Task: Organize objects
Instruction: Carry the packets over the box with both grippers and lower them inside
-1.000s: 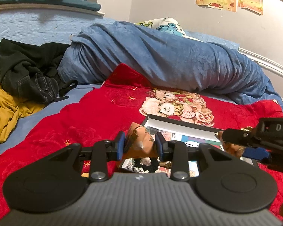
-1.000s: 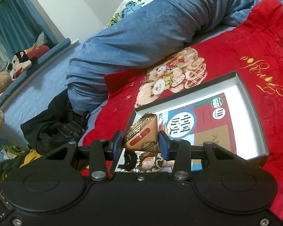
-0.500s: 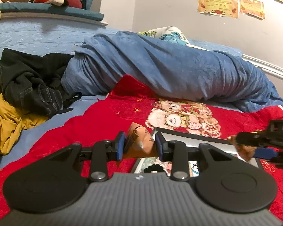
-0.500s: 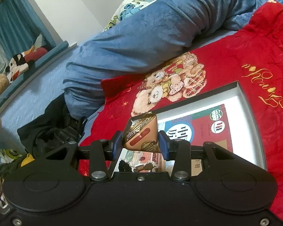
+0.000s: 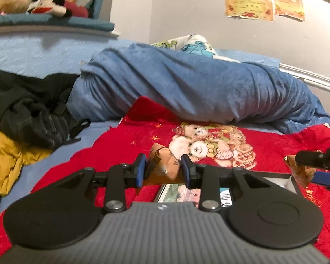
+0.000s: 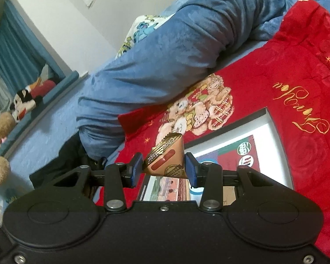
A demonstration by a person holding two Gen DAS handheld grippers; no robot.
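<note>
left gripper (image 5: 164,170) squeezes a brown snack packet (image 5: 162,165) | right gripper (image 6: 164,167) squeezes a Choco Magic packet (image 6: 167,159) | lifted clear over the box (image 6: 281,145) to sort

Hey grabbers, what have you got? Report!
Left gripper shut on brown snack packet. Right gripper shut on Choco packet. Box below, nothing blocking.

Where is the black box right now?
The black box lies open on the red blanket, just below the teddy-bear picture; in the right wrist view it sits right of centre, behind the right gripper.
</note>
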